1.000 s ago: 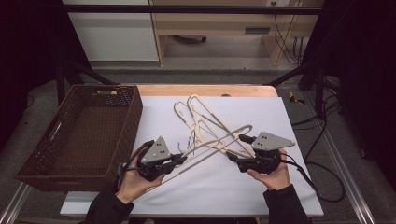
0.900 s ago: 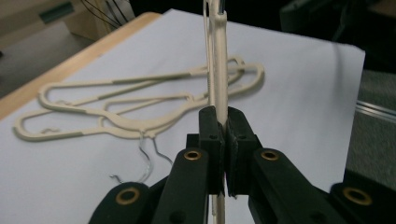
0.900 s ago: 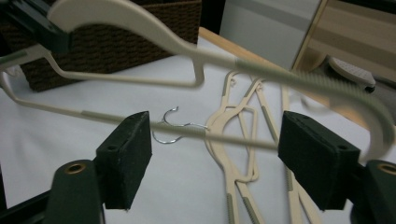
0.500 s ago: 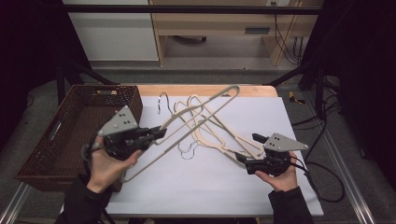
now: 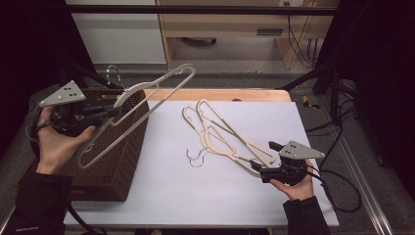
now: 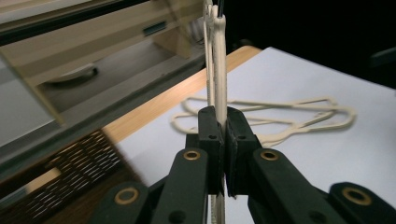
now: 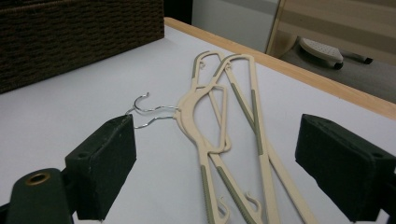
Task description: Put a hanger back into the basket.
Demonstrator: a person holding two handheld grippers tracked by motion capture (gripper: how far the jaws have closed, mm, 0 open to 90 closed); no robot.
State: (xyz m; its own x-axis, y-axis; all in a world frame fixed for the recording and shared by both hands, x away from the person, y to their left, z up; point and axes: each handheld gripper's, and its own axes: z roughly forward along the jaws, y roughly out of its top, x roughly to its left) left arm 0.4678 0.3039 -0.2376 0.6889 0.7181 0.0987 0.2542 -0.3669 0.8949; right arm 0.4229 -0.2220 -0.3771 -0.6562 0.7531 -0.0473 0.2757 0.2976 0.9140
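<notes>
A cream plastic hanger (image 5: pixel 147 93) hangs in the air over the brown wicker basket (image 5: pixel 117 161) at the table's left, tilted, its metal hook up at the back. My left gripper (image 5: pixel 115 111) is shut on its bar; in the left gripper view the pads (image 6: pixel 209 135) pinch the thin cream bar (image 6: pixel 219 56). Two more cream hangers (image 5: pixel 220 132) lie overlapped on the white sheet (image 5: pixel 195 196), hooks toward the middle. My right gripper (image 5: pixel 264 161) rests at their near right ends. Its jaws have just been opening and stand wide (image 7: pixel 224 163), touching neither hanger (image 7: pixel 224 121).
The basket's woven wall (image 7: pixel 79 32) stands along the sheet's left side. A wooden table edge (image 5: pixel 220 94) runs along the back, with a cabinet and floor beyond. Black cables (image 5: pixel 337 196) trail off the right edge.
My left gripper has carried one hanger up and to the left, from the middle of the sheet to above the basket. The right hand stayed put while its jaws spread.
</notes>
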